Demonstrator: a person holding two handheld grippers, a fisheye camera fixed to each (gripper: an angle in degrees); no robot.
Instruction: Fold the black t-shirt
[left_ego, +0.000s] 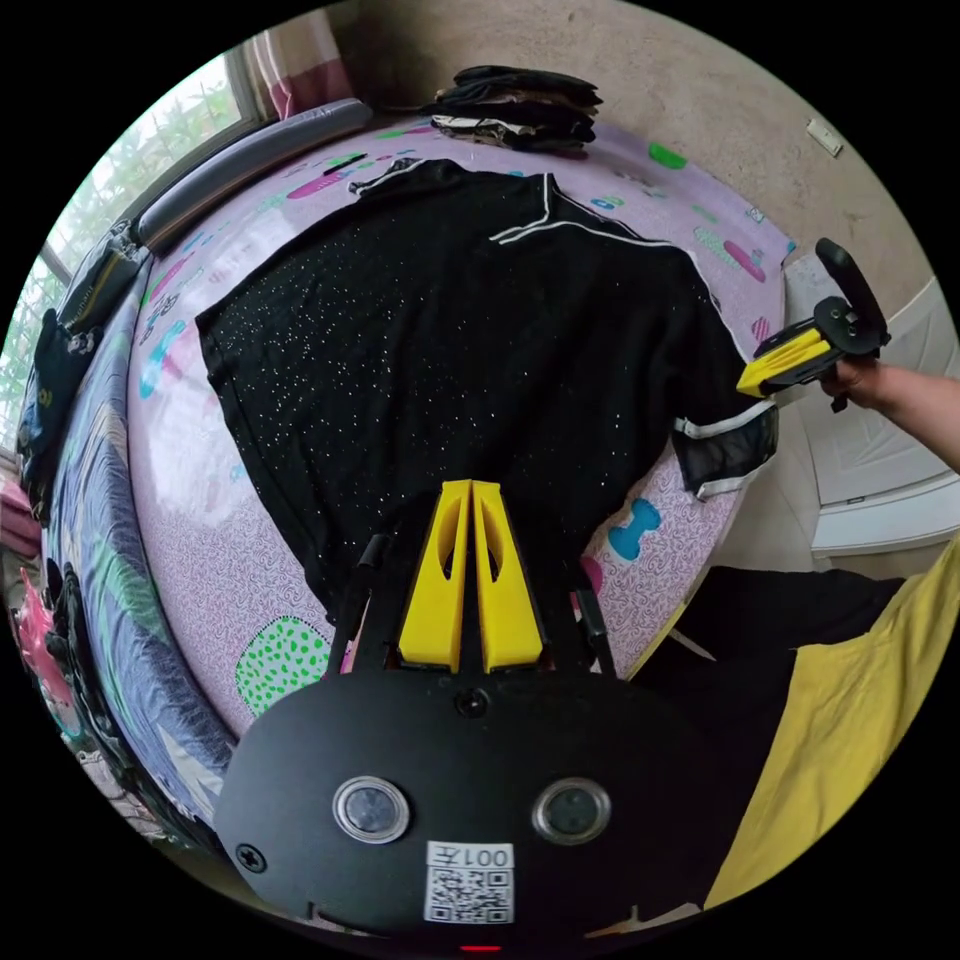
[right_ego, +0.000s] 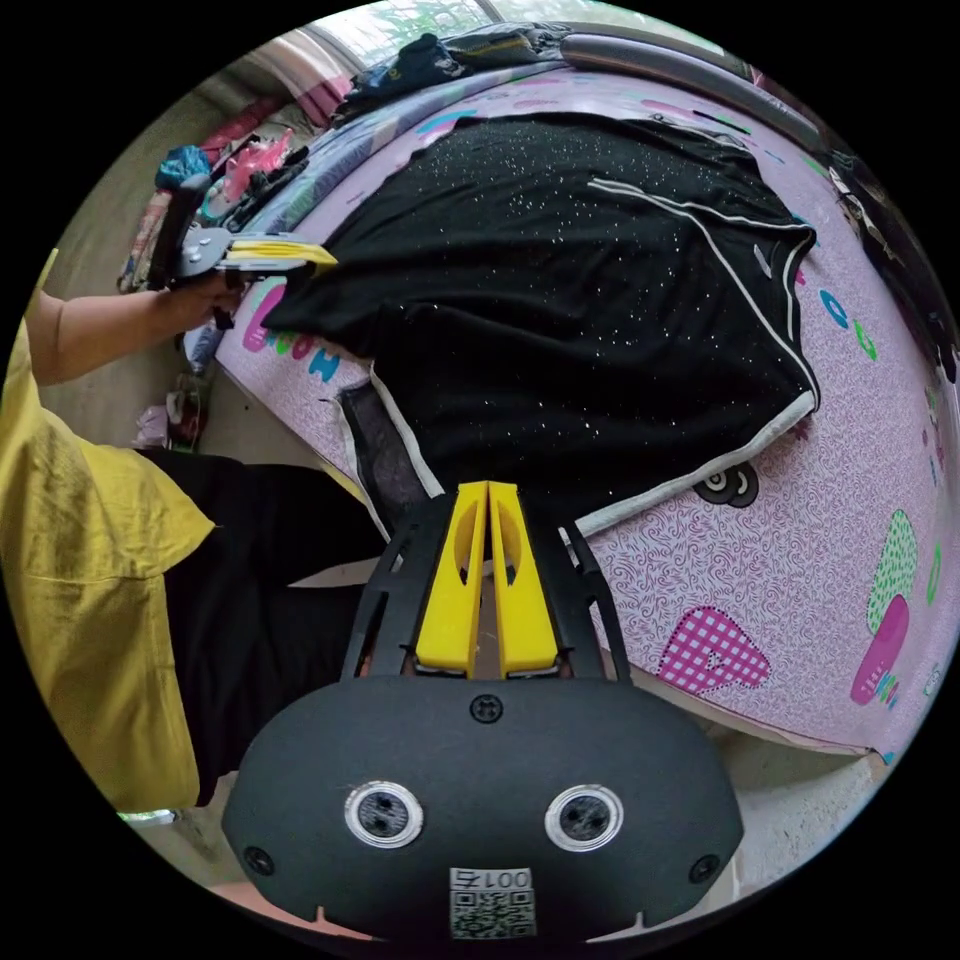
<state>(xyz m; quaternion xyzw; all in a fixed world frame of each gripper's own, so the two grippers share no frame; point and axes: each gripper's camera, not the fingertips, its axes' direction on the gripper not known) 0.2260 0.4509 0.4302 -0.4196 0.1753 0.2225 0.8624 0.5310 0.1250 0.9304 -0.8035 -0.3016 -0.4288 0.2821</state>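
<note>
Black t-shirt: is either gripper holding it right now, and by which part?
It cannot be told for certain. Both the left gripper and the right gripper have jaws closed at the black t-shirt's near edge, but any pinched fabric is hidden.

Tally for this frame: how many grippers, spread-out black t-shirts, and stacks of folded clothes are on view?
Grippers: 2, the left gripper and the right gripper, both with jaws together
Black t-shirt spread on the bed: 1
Stack of folded clothes: 1
Total: 4

One black t-shirt (left_ego: 450, 330), two tongs (left_ego: 471, 487) (right_ego: 487, 488), one stack of clothes (left_ego: 520, 105).
</note>
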